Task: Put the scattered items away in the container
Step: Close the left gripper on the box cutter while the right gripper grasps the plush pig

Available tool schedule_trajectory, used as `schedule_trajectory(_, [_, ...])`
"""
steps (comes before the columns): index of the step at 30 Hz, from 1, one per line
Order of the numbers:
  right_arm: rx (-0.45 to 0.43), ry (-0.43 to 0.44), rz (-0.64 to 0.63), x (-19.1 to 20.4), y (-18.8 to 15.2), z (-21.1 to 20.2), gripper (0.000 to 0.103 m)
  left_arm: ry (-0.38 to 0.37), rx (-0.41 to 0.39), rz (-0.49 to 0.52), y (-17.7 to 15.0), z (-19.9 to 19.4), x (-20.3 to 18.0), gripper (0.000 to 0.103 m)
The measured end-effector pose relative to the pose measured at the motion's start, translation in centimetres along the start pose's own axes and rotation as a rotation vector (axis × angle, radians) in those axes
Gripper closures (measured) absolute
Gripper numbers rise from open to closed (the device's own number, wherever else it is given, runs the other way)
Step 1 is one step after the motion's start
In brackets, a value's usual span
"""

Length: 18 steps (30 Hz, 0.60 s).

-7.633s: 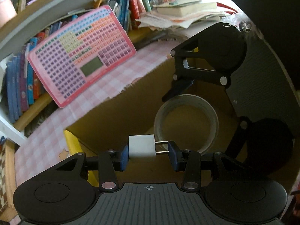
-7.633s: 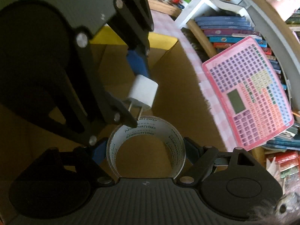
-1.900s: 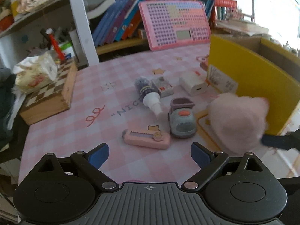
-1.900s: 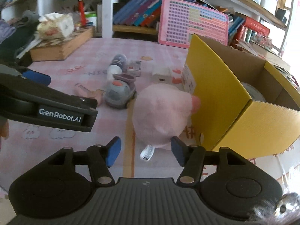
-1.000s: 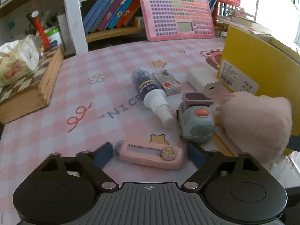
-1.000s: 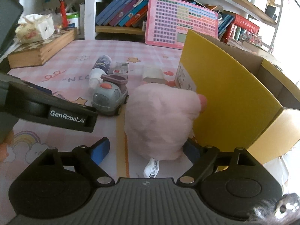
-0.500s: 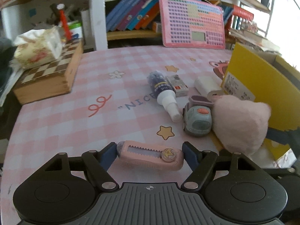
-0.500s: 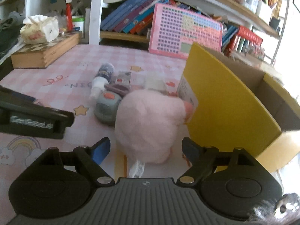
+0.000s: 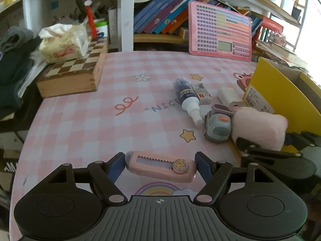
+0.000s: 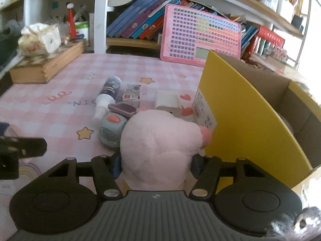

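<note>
1. Your left gripper point(image 9: 160, 165) is clamping the pink utility knife point(image 9: 159, 166) end to end, both pads touching its tips, jaws fairly wide because the knife is long. It looks lifted just clear of the counter point(image 9: 80, 120), though that is hard to confirm.
2. Your right gripper point(image 10: 155, 165) has just been closing, and its jaws are now pressing into both flanks of the pink plush toy point(image 10: 160, 142), which is bulging up between them.
3. The yellow cardboard box point(image 10: 250, 116) is standing open just to the right of the right gripper, the plush almost touching its near wall.
4. Ahead of the left gripper and to its right, still waiting on the counter: spray bottle point(image 9: 187, 98), small card box point(image 9: 202, 96), white charger block point(image 9: 229, 98), grey toy car point(image 9: 217, 126).
5. Step in hand, as I judge it: both grasps are made, the carry to the box is next.
6. The next move calls for lifting the plush above the box wall, then right and over the opening. Bring the knife across after, so the grippers are not crowding each other.
</note>
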State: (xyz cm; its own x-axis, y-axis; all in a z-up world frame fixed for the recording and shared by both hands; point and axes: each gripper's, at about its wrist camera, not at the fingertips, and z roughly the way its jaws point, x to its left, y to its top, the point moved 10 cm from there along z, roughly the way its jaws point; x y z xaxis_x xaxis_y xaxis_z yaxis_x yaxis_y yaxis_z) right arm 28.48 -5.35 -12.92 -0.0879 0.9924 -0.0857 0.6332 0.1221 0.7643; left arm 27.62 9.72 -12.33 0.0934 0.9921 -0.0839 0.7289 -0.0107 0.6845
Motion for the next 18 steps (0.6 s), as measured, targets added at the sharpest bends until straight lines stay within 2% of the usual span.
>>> schedule_trajectory(5, [-0.054, 0.109, -0.025, -0.1, 0.8, -3.1, 0.044, -0.006, -0.034, -0.050, 0.1, -2.3, -0.1, 0.027])
schedule_trajectory(10, [-0.109, 0.224, -0.115, 0.0, 1.5, -7.1, 0.044, -0.018, -0.093, -0.065, 0.9, -5.6, -0.6, 0.027])
schedule_trajectory(18, [-0.065, 0.346, -0.216, -1.2, -0.1, -11.9, 0.044, -0.070, -0.173, -0.049, 1.4, -11.0, -2.4, 0.026])
